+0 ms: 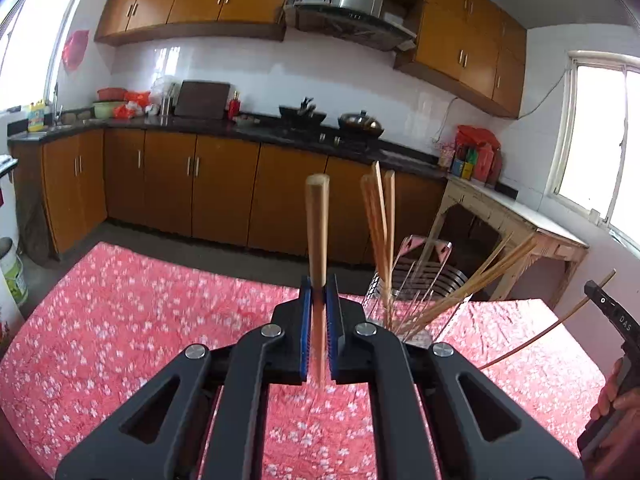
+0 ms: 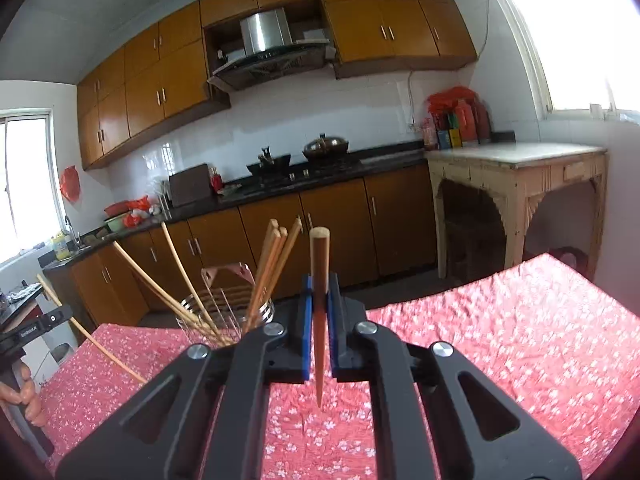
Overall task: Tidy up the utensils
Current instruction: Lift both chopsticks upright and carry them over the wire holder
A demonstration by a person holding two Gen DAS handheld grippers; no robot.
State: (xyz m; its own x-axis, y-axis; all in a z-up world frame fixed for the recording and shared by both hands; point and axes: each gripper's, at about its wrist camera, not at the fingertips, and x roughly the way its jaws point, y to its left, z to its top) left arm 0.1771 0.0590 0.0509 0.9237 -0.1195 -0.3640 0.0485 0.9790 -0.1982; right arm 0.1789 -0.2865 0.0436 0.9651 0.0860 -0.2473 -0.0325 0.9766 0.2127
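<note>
My left gripper is shut on a wooden chopstick that stands upright between its blue pads, above the red flowered tablecloth. Ahead and to its right stands a metal wire holder with several chopsticks leaning in it. My right gripper is shut on a darker chopstick, its thick end up and its tip pointing down. In the right wrist view the holder with its chopsticks is ahead to the left. The right gripper also shows at the left wrist view's right edge with a hand.
A pale wooden side table stands beyond the cloth-covered table at the right. Brown kitchen cabinets and a dark counter with pans run along the far wall. A white bucket sits on the floor at the left.
</note>
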